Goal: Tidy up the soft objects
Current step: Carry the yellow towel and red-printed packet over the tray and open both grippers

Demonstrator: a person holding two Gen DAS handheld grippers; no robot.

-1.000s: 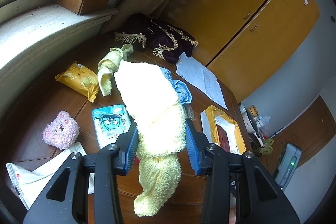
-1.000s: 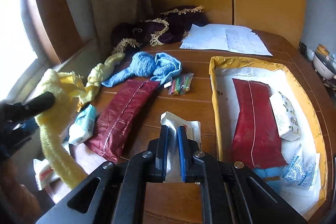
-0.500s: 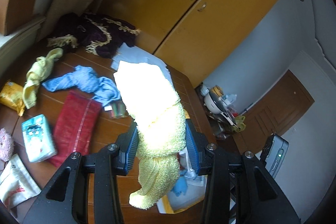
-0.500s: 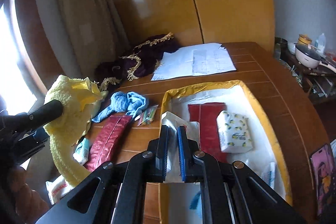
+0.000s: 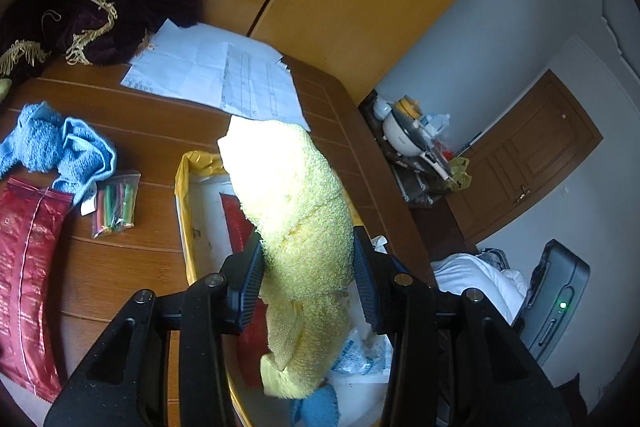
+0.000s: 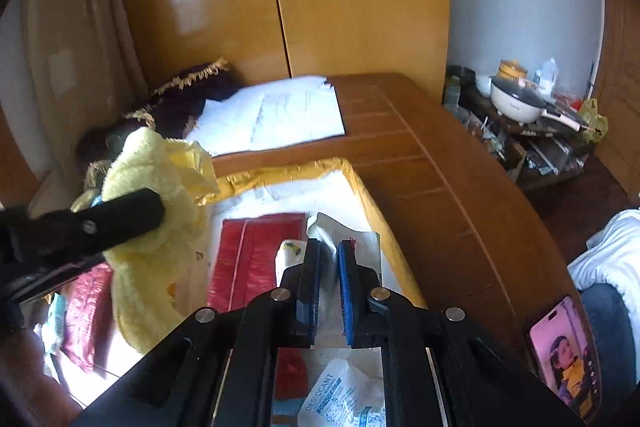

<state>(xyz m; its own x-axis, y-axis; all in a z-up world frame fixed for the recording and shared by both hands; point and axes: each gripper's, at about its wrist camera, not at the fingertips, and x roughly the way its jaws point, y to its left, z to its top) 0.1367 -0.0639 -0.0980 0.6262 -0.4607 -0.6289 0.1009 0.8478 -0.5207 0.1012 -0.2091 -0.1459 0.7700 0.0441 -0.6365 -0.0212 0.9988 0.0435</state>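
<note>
**Operator:** While the left gripper (image 5: 308,287) hangs above the yellow-rimmed tray (image 5: 181,203), what is its state and load?

**Technician:** Its jaws are clamped on the yellow towel (image 5: 296,219). One end stands up between the pads; the other end droops toward the tray interior. In the right wrist view, the towel (image 6: 156,187) sits at the tray's left rim (image 6: 280,169), not yet inside.

**Operator:** And the right gripper (image 6: 329,291)?

**Technician:** Its blue pads are pressed nearly together on a thin white packet (image 6: 352,239), held over the tray.

**Operator:** What is already in the tray?

**Technician:** A red pouch (image 6: 248,255) and a desiccant sachet (image 6: 340,399). Left of the tray, on the bench (image 5: 132,131), lie a blue cloth (image 5: 56,147), a bag of coloured sticks (image 5: 116,203) and a second red pouch (image 5: 28,267).

**Operator:** What are the failure modes from this position?

**Technician:** Judged from this posture:
1. Early release: the towel drapes over the tray's left rim and slides onto the bench.
2. Trailing end: the limp tail may snag the soft rim and fold it inward.
3. Crowding: both grippers converge on the tray, so the towel may cover the packet or the tools may collide.
</note>
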